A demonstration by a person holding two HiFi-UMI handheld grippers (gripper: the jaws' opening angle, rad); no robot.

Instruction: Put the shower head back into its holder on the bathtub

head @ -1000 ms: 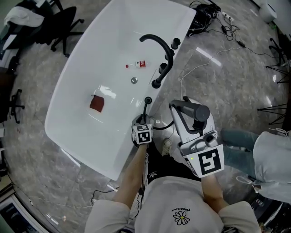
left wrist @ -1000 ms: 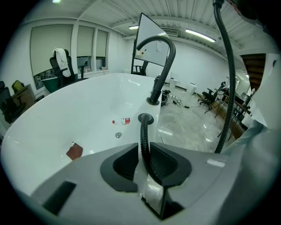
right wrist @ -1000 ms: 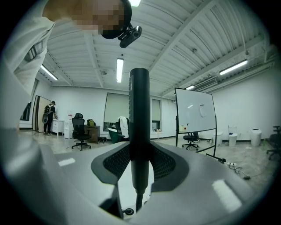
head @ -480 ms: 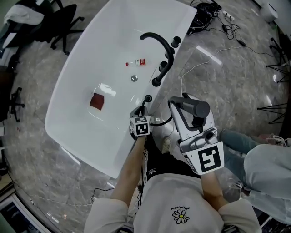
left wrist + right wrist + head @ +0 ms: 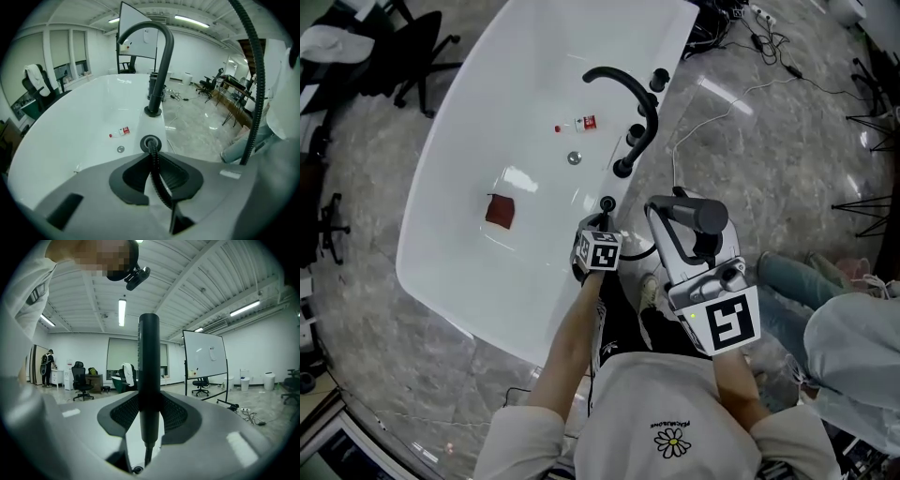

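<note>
The white bathtub (image 5: 469, 244) has a round black holder (image 5: 607, 202) in its near rim. A black ribbed hose (image 5: 153, 154) comes out of the holder (image 5: 143, 140) and passes between the pads of my left gripper (image 5: 157, 176). The left gripper (image 5: 600, 230) is shut on the hose just short of the holder. My right gripper (image 5: 680, 225) is shut on the black shower head (image 5: 705, 217), off the tub's side. In the right gripper view the shower head (image 5: 149, 362) stands upright between the pads of the right gripper (image 5: 149, 413), and the hose (image 5: 148, 456) hangs from its lower end.
A curved black faucet (image 5: 628, 94) and black knobs (image 5: 657, 81) stand on the tub rim beyond the holder. Inside the tub lie a small bottle (image 5: 578, 125), a drain (image 5: 574, 158) and a red cloth (image 5: 499, 212). Cables (image 5: 769, 47) cross the floor; another person (image 5: 853, 347) is at right.
My left gripper has slid along the hose toward the holder and rolled a little. The right gripper with the shower head has shifted slightly.
</note>
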